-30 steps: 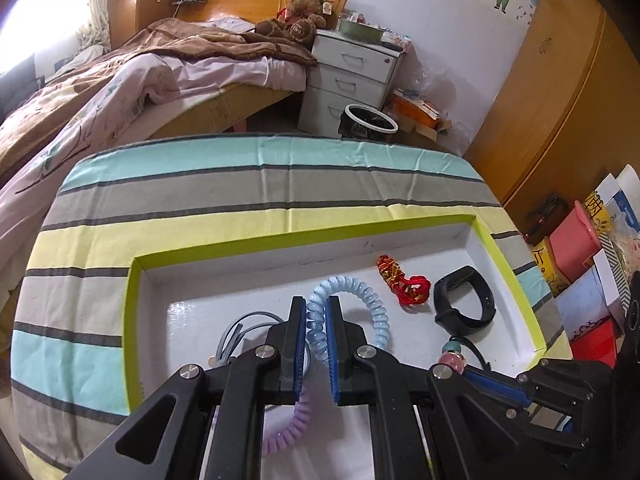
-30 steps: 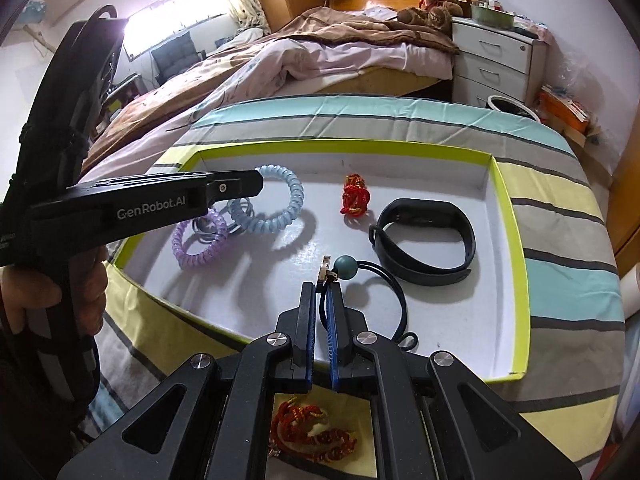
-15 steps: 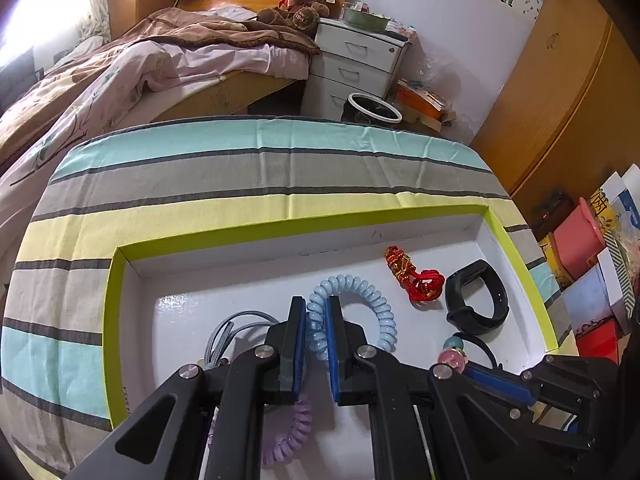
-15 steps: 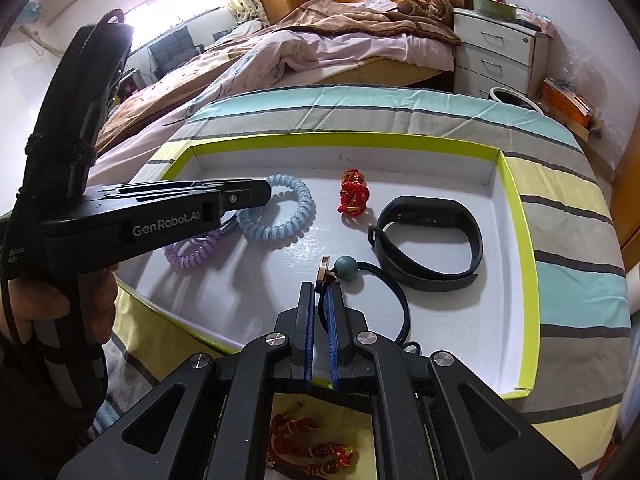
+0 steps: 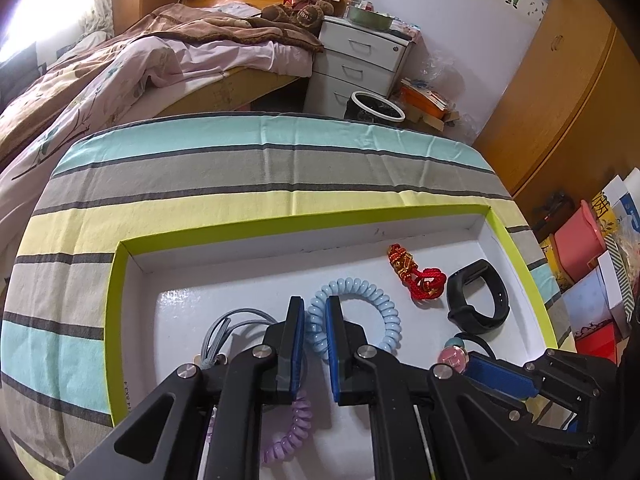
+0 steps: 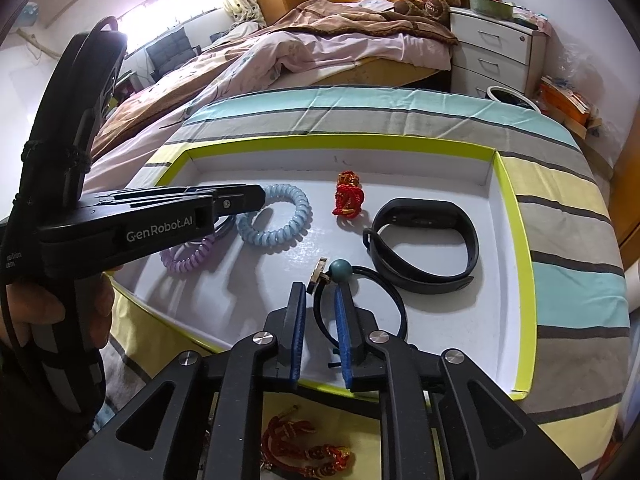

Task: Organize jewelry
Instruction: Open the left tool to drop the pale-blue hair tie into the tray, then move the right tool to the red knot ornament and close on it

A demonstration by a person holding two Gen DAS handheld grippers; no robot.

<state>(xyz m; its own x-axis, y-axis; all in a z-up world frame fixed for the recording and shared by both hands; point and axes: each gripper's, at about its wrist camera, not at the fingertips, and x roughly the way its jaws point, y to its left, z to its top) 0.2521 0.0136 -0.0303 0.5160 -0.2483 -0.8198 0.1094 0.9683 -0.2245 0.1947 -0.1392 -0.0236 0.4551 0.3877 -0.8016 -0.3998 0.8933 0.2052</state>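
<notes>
While right tongs [image 6: 320, 300] have just been spreading, black cord bracelet [image 6: 360, 300] lies loose between pads in white tray [image 6: 516, 280] on striped tabletop [image 6: 560, 184] – drop-off looks done; left tongs [image 5: 316, 320] pinch blue coil bracelet [image 5: 376, 300]; black band [image 6: 424, 248], red knot charm [image 6: 348, 200] beside; red bracelet [image 6: 304, 444] outside tray, below tongs, likely next

Soft striped cloth [image 5: 256, 168] with small wrinkles, shiny white tray [image 6: 452, 316] like smooth card, bumpy shiny plastic blue coil band [image 5: 360, 312], dull rubbery black wristband [image 6: 424, 248], rough red cord knot [image 5: 416, 276], smooth wooden wardrobe [image 5: 560, 92] at upper right
</notes>
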